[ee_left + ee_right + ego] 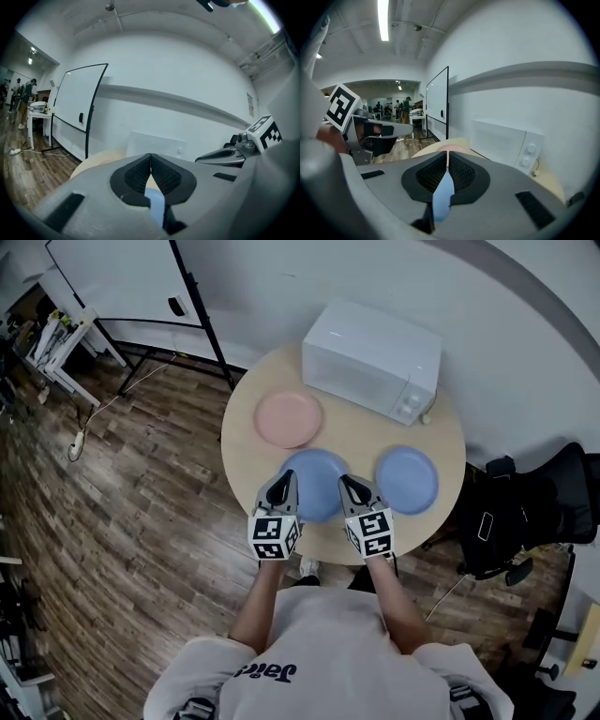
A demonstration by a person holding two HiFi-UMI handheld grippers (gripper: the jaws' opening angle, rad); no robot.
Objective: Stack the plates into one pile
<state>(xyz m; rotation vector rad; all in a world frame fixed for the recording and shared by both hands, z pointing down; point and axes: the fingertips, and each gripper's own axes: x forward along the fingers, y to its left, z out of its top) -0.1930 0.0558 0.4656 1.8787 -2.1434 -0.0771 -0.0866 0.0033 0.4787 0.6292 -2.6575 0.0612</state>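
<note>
The person holds both forearms (267, 601) stretched forward from the body, almost parallel to each other, and each hand carries one gripper above the near edge of the round table (361, 432). The left gripper (281, 486) and the right gripper (352, 487) both point to the far side and a little downward, with their marker cubes toward the person. In the left gripper view the black pads (140, 171) of the left gripper (151, 161) meet at the tip and nothing is between them. The right gripper (447, 161) is the same, pressed together and empty. The middle blue plate (317, 479) lies flat on the table, with the left gripper's tip over its left edge and the right gripper's tip over its right edge; I cannot tell if they touch it. The right blue plate (407, 479) lies just beside it to the right, apart from it. The pink plate (289, 418) lies farther and to the left, near the white microwave (370, 357). No plate is on another one.
</note>
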